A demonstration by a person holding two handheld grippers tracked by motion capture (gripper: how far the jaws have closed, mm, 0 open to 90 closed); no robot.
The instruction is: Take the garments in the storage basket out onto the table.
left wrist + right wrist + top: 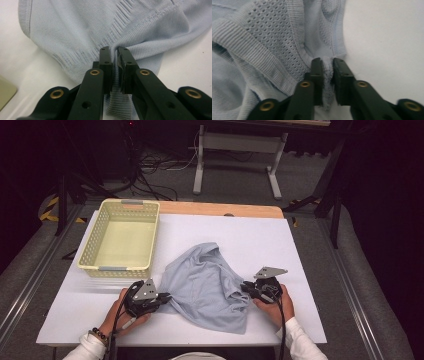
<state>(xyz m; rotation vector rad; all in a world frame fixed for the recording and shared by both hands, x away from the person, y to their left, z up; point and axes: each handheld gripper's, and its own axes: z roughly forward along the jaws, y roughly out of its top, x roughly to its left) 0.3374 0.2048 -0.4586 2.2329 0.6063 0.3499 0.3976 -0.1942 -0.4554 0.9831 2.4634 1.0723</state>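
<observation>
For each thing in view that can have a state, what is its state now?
Left gripper: shut on the shirt's edge.
Right gripper: shut on the shirt's edge.
Shirt: crumpled on the table, pinched on both sides.
Basket: upright, empty.

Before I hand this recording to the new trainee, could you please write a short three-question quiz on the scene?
1. True or false: the left gripper is shut on the light blue shirt.
2. The yellow basket is: A) holding the shirt, B) without the shirt, C) tipped over.
3. What does the right gripper clamp?

Key: 1 true; 2 B; 3 an edge of the shirt.
</observation>
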